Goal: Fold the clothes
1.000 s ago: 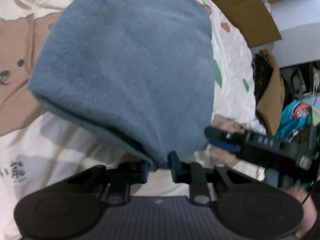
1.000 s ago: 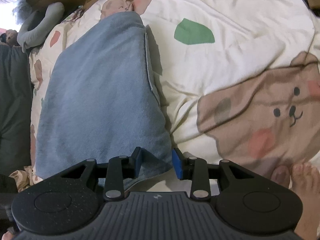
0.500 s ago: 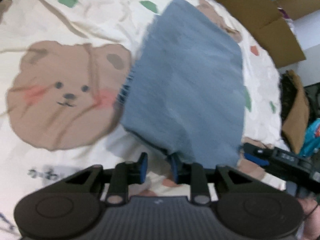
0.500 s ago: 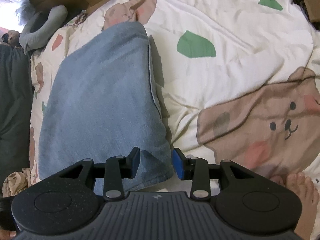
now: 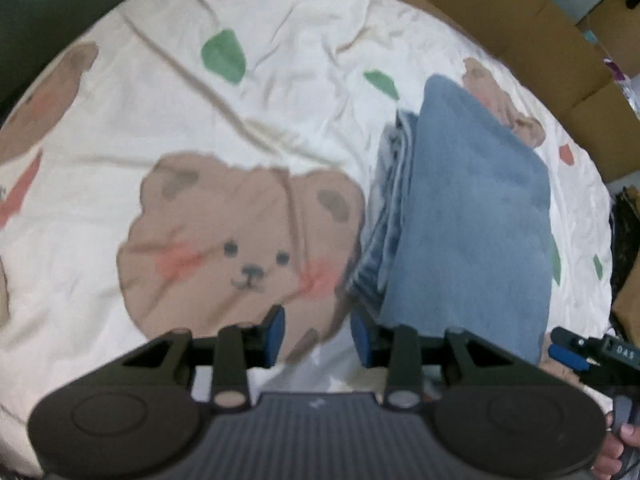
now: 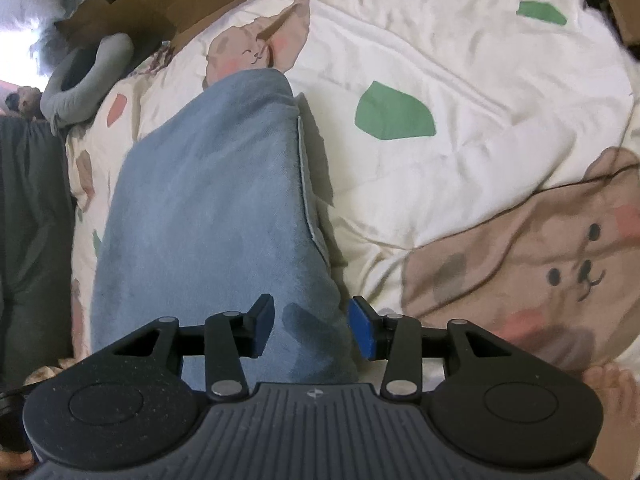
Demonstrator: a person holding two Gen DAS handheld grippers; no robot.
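Note:
A folded blue garment (image 5: 472, 220) lies flat on the cream bear-print bedspread (image 5: 280, 92), its stacked layer edges showing along its left side. My left gripper (image 5: 316, 334) stands open just left of the garment's near corner, over the bear print, holding nothing. In the right wrist view the same blue garment (image 6: 212, 216) stretches away from me. My right gripper (image 6: 312, 330) is open above its near edge, with the cloth lying between and under the blue pads and not pinched. The other gripper's tip (image 5: 588, 354) shows at the left view's right edge.
Brown cardboard boxes (image 5: 520, 32) line the far side of the bed. A grey curved pillow (image 6: 84, 76) lies at the bed's corner, with dark fabric (image 6: 28, 240) beside it. A person's bare toes (image 6: 612, 384) rest on the bedspread at lower right. Piled clothes (image 5: 628, 248) sit past the right edge.
My left gripper let go of the blue garment, opened and drew back to the left; the garment dropped flat into a fold. My right gripper opened wider and released the corner.

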